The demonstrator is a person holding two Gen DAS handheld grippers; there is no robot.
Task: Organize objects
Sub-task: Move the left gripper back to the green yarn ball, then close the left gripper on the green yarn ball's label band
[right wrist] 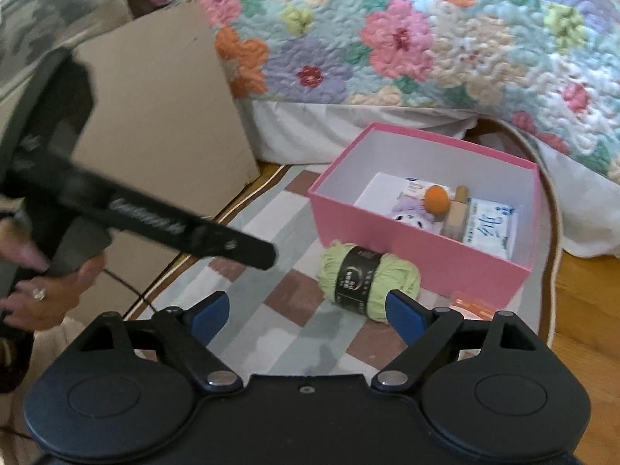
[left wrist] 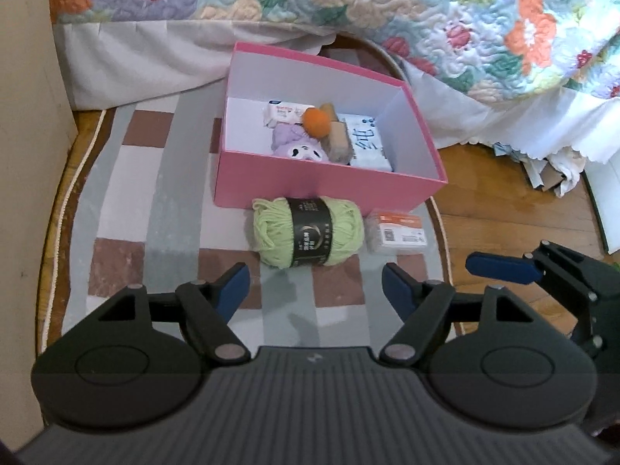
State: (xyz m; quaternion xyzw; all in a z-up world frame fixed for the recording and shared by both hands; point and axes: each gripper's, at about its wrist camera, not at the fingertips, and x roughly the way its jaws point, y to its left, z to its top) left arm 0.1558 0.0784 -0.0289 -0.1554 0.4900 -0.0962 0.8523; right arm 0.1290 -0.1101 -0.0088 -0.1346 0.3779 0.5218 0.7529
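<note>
my left gripper [left wrist: 314,290] spread wide, holding nothing, low over the rug [left wrist: 178,209]; my right gripper [right wrist: 306,317] spread too, empty; green yarn [left wrist: 308,231] just ahead, touching the pink box [left wrist: 310,184]; small orange packet [left wrist: 397,232] beside it; orange ball [left wrist: 316,123], tissues [left wrist: 368,141] inside the box

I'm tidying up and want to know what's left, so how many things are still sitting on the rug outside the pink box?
2. The green yarn ball lies against the pink box's front wall; the small orange-labelled packet sits just right of it. Others may be hidden.
</note>
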